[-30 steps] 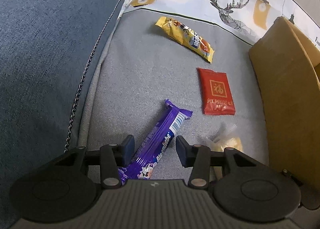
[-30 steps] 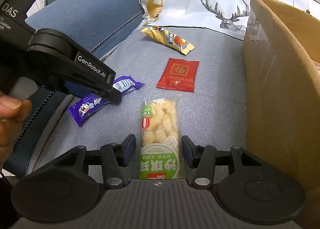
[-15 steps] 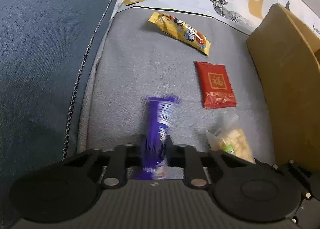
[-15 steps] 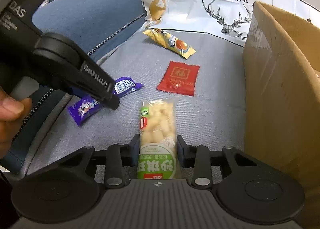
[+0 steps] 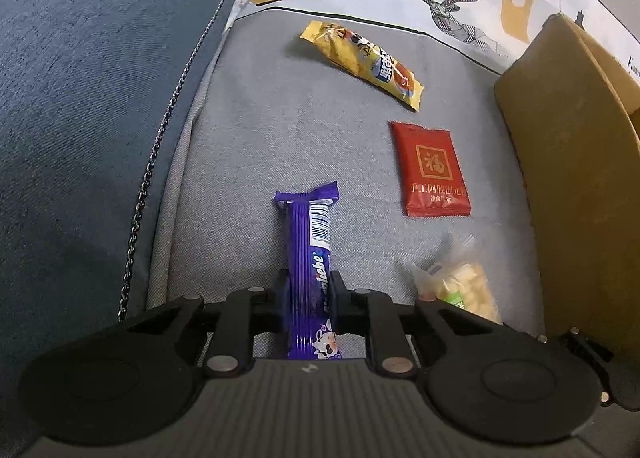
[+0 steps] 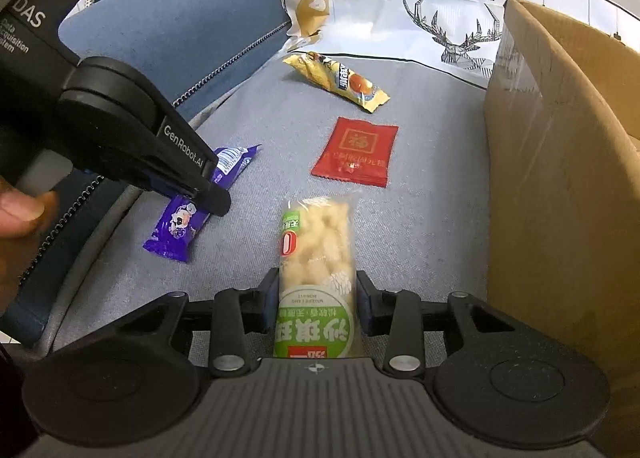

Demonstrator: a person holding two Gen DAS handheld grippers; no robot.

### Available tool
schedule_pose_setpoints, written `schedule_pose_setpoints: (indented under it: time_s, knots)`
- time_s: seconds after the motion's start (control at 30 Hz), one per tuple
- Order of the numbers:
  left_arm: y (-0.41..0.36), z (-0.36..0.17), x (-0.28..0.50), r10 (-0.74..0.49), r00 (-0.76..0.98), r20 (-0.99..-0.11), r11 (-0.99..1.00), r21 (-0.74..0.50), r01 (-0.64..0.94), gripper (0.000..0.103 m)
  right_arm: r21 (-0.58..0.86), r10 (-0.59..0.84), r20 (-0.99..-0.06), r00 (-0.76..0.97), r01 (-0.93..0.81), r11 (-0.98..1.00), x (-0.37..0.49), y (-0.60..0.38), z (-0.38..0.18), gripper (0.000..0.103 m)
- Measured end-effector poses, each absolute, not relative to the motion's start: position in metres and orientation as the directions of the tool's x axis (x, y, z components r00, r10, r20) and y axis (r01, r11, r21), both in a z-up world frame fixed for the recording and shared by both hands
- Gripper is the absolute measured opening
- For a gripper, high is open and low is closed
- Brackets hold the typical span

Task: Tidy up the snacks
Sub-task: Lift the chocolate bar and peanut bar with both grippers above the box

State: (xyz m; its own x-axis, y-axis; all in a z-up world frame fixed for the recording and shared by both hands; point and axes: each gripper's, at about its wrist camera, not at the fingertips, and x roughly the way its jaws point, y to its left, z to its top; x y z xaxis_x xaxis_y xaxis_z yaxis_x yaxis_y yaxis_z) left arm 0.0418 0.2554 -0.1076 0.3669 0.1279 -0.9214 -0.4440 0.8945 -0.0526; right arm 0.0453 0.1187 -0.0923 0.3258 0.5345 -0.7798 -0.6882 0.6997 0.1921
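gripping the purple bar, the left gripper has its pads clenched on the wrapper near the seat cushion's near edge, the bar's long axis running straight out along the fingers. the right gripper brackets the puffed-snack pack the same way, pads against its sides while the jaws are easing open a little. farther off lie the red packet and yellow packet. the cardboard box stands along the cushion's right edge, nearer the right hand.

Black plastic claw with white "GenRobot.AI" lettering, round pivot discs, silver screws, ribbed grey base
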Motion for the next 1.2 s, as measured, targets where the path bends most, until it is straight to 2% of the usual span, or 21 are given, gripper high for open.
schedule_pose_setpoints:
  time_s: [0.23, 0.43, 0.57, 0.93, 1.2]
  knots:
    - [0.257, -0.096, 0.040, 0.167, 0.424, -0.890, 0.881, -0.058, -0.470, 0.016, 0.191, 0.548, -0.762, 0.345, -0.689, 0.699, 0.042, 0.116, -0.089, 0.038]
    - [0.251, -0.065, 0.024, 0.192, 0.570, -0.798, 0.850, -0.154, -0.503, 0.016, 0.144, 0.618, -0.647, 0.447, -0.724, 0.674, 0.027, 0.104, -0.063, 0.038]
    - [0.245, -0.044, 0.008, 0.227, 0.651, -0.725, 0.835, -0.199, -0.513, 0.016, 0.106, 0.611, -0.592, 0.525, -0.701, 0.705, 0.016, 0.088, -0.047, 0.038]
    - [0.197, -0.007, -0.005, 0.201, 0.768, -0.608, 0.900, -0.194, -0.389, 0.016, 0.137, 0.639, -0.448, 0.625, -0.658, 0.740, -0.001, 0.043, -0.007, 0.038]
    - [0.167, 0.004, 0.005, 0.145, 0.824, -0.548, 0.927, -0.217, -0.307, 0.016, 0.189, 0.614, -0.354, 0.706, -0.589, 0.786, 0.043, -0.004, 0.044, 0.038]
